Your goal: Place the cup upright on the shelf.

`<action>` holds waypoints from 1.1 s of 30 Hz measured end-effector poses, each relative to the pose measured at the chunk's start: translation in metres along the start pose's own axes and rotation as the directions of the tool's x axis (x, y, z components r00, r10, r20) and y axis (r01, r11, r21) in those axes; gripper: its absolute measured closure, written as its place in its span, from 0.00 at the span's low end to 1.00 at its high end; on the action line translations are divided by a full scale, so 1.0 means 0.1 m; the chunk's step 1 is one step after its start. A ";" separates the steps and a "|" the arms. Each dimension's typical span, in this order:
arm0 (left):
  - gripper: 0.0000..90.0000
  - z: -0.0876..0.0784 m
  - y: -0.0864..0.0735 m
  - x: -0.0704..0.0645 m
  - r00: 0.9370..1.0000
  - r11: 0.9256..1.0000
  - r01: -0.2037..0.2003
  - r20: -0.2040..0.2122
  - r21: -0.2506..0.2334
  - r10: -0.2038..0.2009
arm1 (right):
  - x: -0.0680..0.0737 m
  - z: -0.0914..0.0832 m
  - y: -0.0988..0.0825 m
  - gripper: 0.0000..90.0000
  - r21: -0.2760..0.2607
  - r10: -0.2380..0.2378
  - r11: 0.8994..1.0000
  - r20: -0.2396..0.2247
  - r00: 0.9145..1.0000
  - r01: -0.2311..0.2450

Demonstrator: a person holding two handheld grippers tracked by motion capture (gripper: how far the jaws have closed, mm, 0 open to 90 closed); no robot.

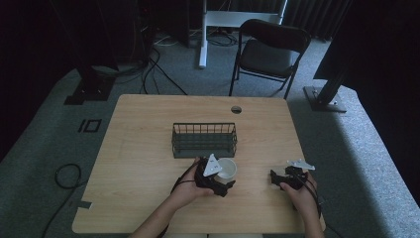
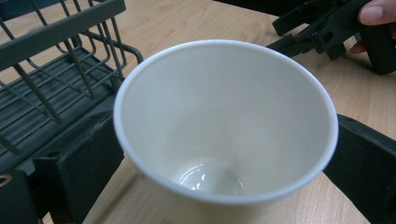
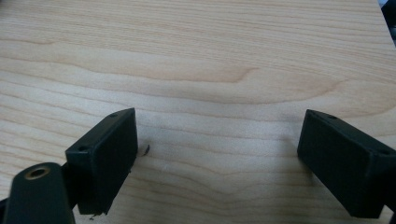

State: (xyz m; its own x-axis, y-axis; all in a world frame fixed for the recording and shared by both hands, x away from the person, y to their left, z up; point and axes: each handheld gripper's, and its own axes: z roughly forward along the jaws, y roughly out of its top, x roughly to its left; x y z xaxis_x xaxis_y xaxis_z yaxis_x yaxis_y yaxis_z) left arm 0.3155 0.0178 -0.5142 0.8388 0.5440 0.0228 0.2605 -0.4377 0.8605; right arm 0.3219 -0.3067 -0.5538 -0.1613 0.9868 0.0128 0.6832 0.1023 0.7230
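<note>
Left tool (image 2: 224, 154) jaws clasp white cup (image 2: 224, 116) just beside basket (image 2: 51, 84); right tool (image 3: 217, 158) released over bare table (image 3: 210, 56)

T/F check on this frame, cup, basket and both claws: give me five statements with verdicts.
1. The white cup sits between the left claw jaws. True.
2. The cup holds liquid. False: it is empty, its bottom bare.
3. The wire basket stands on the table, beyond the cup. True.
4. The right claw grips a spoon. False: its jaws stand apart over bare wood, nothing between them.
5. The cup is inside the basket. False: it is on the table beside the basket, on the person's side.
</note>
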 end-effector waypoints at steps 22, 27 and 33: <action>0.22 0.06 0.05 -0.04 1.000 1.000 -0.008 -0.025 -0.018 0.008 | 0.00 0.00 0.00 0.13 0.000 0.000 1.000 0.000 1.000 0.000; 0.23 0.04 0.07 -0.05 1.000 1.000 -0.010 -0.009 -0.016 0.010 | 0.00 0.00 0.00 0.13 0.000 0.000 1.000 0.000 1.000 0.000; 0.23 0.00 0.10 -0.06 1.000 0.999 -0.026 -0.010 -0.018 0.026 | 0.00 0.00 0.00 0.13 0.000 0.000 1.000 0.000 1.000 0.000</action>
State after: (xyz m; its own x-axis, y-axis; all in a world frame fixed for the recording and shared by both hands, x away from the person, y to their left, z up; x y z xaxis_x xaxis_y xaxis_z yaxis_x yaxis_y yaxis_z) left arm 0.3129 0.0099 -0.5052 0.8405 0.5394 0.0504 0.2295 -0.4388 0.8688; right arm 0.3219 -0.3067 -0.5538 -0.1609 0.9869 0.0130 0.6831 0.1018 0.7232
